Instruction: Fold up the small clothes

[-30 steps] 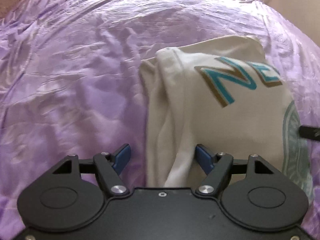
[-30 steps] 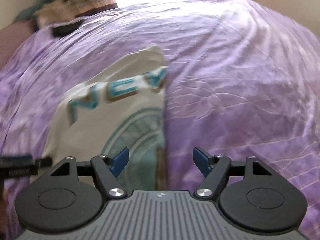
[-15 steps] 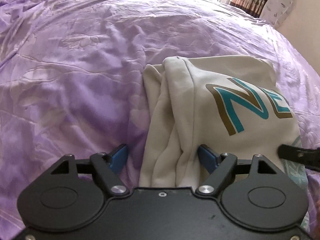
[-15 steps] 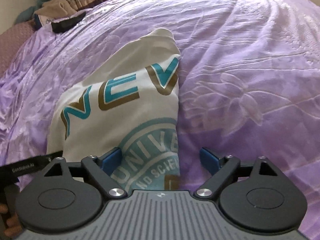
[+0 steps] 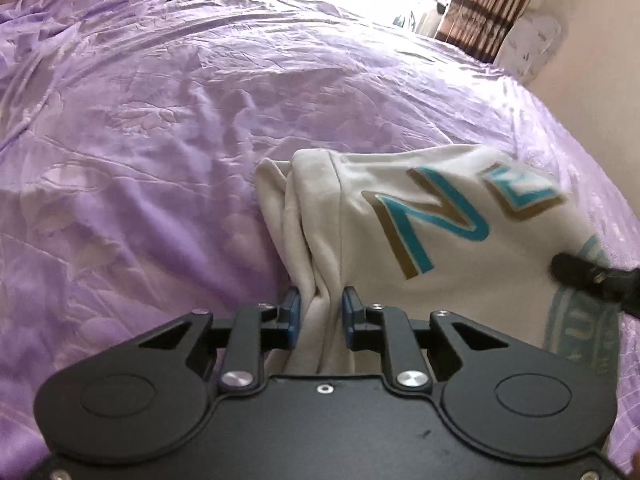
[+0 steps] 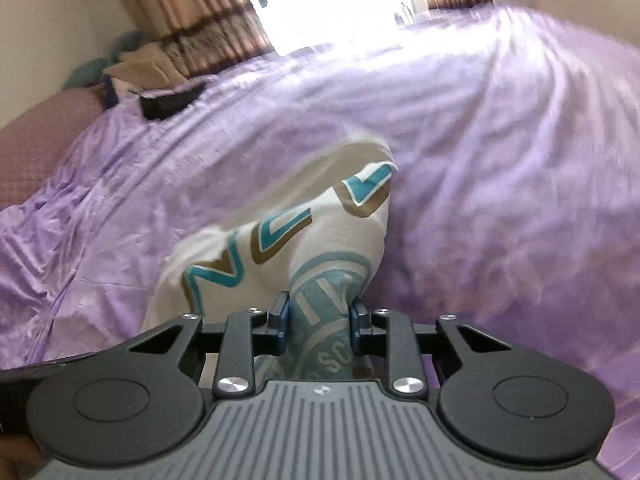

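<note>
Lying on the purple bedspread [image 5: 168, 184], the cream T-shirt [image 5: 448, 248] was gripped at its near edge by both hand-held grippers, left [image 5: 318, 312] and right [image 6: 318, 316], whose jaws had just closed on it. A black object [image 6: 170, 102] lay far off near the striped curtains [image 6: 200, 20], nothing obstructing the shirt.

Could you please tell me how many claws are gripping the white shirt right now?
2: the left claw pinches the white shirt at its bunched edge; the right claw clamps its teal-printed edge.
</note>
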Tool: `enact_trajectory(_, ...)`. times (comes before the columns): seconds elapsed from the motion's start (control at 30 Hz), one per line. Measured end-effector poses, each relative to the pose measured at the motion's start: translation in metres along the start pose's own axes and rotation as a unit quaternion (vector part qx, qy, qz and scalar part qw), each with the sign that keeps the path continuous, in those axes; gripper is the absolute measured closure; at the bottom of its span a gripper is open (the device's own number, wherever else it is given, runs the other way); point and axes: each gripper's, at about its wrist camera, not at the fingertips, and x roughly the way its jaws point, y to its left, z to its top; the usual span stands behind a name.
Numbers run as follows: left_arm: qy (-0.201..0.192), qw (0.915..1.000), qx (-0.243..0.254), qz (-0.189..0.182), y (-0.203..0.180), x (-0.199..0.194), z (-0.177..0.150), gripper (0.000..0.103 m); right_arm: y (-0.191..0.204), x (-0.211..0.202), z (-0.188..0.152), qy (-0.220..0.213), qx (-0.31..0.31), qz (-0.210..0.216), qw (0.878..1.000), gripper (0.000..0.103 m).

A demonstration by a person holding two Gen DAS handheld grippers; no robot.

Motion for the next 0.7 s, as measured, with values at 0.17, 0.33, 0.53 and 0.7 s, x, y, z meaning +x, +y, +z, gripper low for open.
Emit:
enact_trajectory(0.17,-0.007,0.9986,0.001,-0.053,-0.058,-0.012,0.010,0.085,-0.006,-0.035,0.028,-0.028,0.000,0.005,1.000,0.074)
enact_trajectory(0.33,-0.018,0.9941,0.002,-0.107,-0.156,-0.033,0.011,0.085,-0.075,-0.084,0.066,-0.047,0.033,-0.017,0.998,0.074)
enact_trajectory(0.53,0.140,0.9797,0.143,0.007,-0.252,0.058,-0.057,0.066,-0.191,-0.127,0.065,-0.004,0.089,-0.067,0.994,0.055)
enact_trajectory(0.7,0.081,0.9676,0.231,0.064,-0.278,0.039,-0.072,0.058,-0.285,-0.083,-0.001,0.114,0.081,-0.135,0.981,0.056)
